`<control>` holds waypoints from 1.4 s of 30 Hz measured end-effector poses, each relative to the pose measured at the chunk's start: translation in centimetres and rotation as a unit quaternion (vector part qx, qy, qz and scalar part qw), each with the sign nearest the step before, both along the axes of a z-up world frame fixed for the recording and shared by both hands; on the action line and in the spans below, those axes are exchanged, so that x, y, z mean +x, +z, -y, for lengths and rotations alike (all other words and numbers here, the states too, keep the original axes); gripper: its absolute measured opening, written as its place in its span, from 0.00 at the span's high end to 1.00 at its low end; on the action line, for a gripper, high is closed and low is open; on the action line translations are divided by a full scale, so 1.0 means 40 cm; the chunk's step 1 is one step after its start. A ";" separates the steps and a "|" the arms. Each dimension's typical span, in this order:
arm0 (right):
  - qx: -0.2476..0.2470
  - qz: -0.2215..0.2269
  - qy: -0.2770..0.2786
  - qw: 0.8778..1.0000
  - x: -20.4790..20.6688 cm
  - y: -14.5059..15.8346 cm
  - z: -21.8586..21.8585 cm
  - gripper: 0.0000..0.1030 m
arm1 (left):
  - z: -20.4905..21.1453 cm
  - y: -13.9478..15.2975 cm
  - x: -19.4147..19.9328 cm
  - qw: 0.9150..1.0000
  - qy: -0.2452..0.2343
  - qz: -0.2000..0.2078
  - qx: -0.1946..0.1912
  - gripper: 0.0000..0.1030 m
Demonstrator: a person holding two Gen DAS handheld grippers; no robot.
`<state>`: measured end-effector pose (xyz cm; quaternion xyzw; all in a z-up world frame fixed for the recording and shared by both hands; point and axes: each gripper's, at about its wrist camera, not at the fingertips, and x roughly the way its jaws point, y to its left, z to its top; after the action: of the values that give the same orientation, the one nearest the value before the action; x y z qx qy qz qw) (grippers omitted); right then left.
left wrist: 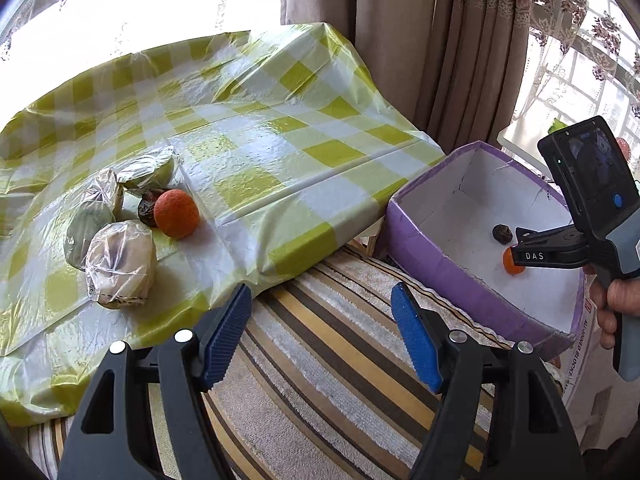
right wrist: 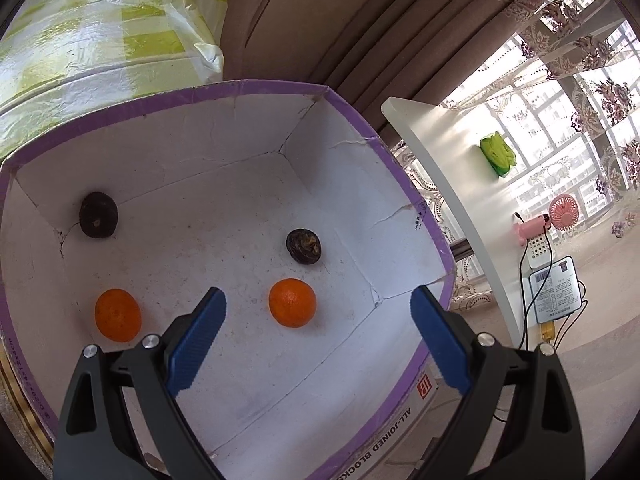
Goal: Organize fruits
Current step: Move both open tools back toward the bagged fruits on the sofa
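A purple box (right wrist: pixel 264 87) with a white inside holds two oranges (right wrist: pixel 292 302) (right wrist: pixel 118 314) and two dark wrinkled fruits (right wrist: pixel 304 245) (right wrist: pixel 98 215). My right gripper (right wrist: pixel 316 336) is open and empty above the box, over the near orange. In the left wrist view the box (left wrist: pixel 416 240) stands right of the table, with the right gripper (left wrist: pixel 520 254) over it. On the checked tablecloth (left wrist: pixel 256 152) lie an orange (left wrist: pixel 176 213), a dark fruit (left wrist: pixel 148 207) and several plastic-wrapped fruits (left wrist: pixel 120 264). My left gripper (left wrist: pixel 320 332) is open and empty over a striped cushion.
The striped cushion (left wrist: pixel 320 360) lies between table and box. Curtains (left wrist: pixel 400 40) hang behind. A white shelf (right wrist: pixel 452 184) with a green object (right wrist: pixel 497 154), a pink fan (right wrist: pixel 560 212) and cables stands right of the box.
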<state>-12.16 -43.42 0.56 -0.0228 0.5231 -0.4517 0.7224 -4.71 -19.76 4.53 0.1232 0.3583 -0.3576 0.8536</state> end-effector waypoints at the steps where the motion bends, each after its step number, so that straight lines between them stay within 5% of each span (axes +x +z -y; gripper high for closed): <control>1: 0.000 -0.001 0.003 1.000 0.004 0.001 -0.005 0.09 | -0.011 0.001 0.003 1.000 0.004 -0.001 -0.002 0.31; 10: 0.064 -0.008 0.024 0.998 0.034 -0.013 -0.033 0.09 | -0.101 0.011 0.027 0.999 0.042 -0.002 -0.021 0.31; 29: 0.071 0.050 0.109 0.990 0.105 0.046 -0.175 0.09 | -0.281 0.042 0.068 0.990 0.129 0.020 -0.062 0.31; 42: 0.115 0.120 0.218 0.962 0.186 0.070 -0.337 0.08 | -0.350 0.032 0.112 0.983 0.165 0.004 -0.078 0.35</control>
<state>-4.72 -29.95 3.35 0.0012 0.4637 -0.2191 0.8585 -0.25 -5.74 5.79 -0.0033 0.3408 -0.2385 0.9094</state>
